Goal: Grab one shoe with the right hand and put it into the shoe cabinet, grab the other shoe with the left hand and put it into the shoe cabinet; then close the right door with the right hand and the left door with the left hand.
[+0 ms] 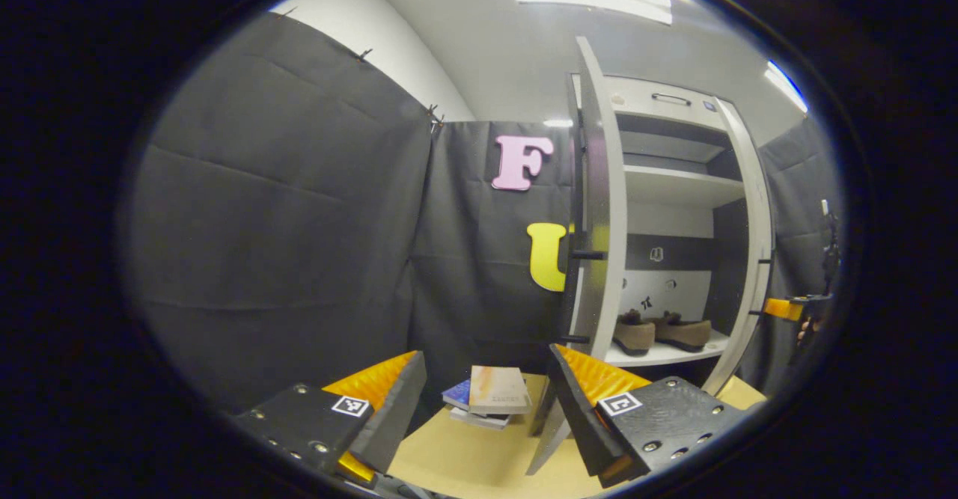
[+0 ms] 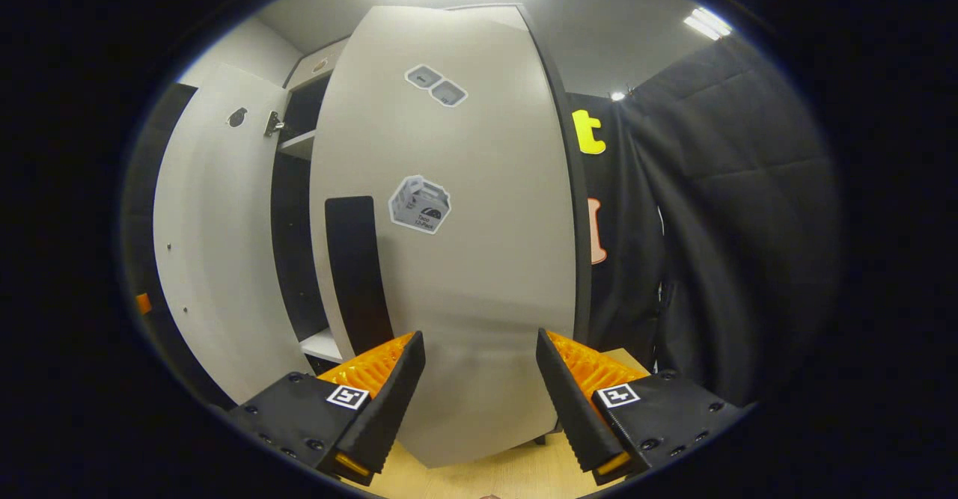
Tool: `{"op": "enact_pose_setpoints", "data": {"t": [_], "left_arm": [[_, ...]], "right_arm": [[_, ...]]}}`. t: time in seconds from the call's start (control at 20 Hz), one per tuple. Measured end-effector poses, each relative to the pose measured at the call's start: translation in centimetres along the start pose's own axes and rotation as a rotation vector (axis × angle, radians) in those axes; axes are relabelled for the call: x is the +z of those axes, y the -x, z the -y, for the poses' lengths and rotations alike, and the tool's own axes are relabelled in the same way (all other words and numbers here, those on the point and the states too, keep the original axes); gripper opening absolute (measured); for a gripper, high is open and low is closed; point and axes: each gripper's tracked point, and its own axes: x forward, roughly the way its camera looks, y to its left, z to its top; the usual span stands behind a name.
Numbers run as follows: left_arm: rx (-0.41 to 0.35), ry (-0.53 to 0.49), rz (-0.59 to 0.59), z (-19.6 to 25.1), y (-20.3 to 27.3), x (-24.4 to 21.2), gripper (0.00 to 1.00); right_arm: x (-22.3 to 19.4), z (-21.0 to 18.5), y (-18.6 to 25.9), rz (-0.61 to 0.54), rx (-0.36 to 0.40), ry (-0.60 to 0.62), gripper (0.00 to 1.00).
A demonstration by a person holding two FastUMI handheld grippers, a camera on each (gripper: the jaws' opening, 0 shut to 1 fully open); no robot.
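In the left gripper view the white shoe cabinet [image 1: 673, 185] stands with both doors swung out. Two brown shoes [image 1: 635, 334] [image 1: 685, 331] sit side by side on its lower shelf. The left door [image 1: 599, 222] is seen edge-on just beyond my left gripper [image 1: 485, 355], which is open and holds nothing. The right gripper [image 1: 793, 308], held by a hand, is at the outer side of the right door [image 1: 756, 259]. In the right gripper view my right gripper [image 2: 479, 338] is open, close in front of the right door's [image 2: 464, 274] outer face. Whether it touches the door I cannot tell.
A small stack of books [image 1: 490, 394] lies on the wooden floor [image 1: 464, 454] left of the cabinet's foot. A dark gap [image 2: 292, 222] shows between the right door and the left door [image 2: 209, 259]. Black cloth walls stand close on both sides.
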Motion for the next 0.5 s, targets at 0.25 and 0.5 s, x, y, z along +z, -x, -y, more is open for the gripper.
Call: {"op": "enact_pose_setpoints", "data": {"t": [0.25, 0.5], "left_arm": [[-0.083, -0.004, 0.022, -1.3, -3.9, 0.9, 0.94], [-0.175, 0.029, 0.02, -0.8, -8.4, 0.8, 0.94]], "right_arm": [[0.8, 0.3, 2.1, 0.028, -0.026, 0.043, 0.95], [-0.5, 1.8, 4.6, 0.007, -0.093, 0.021, 0.95]]}}
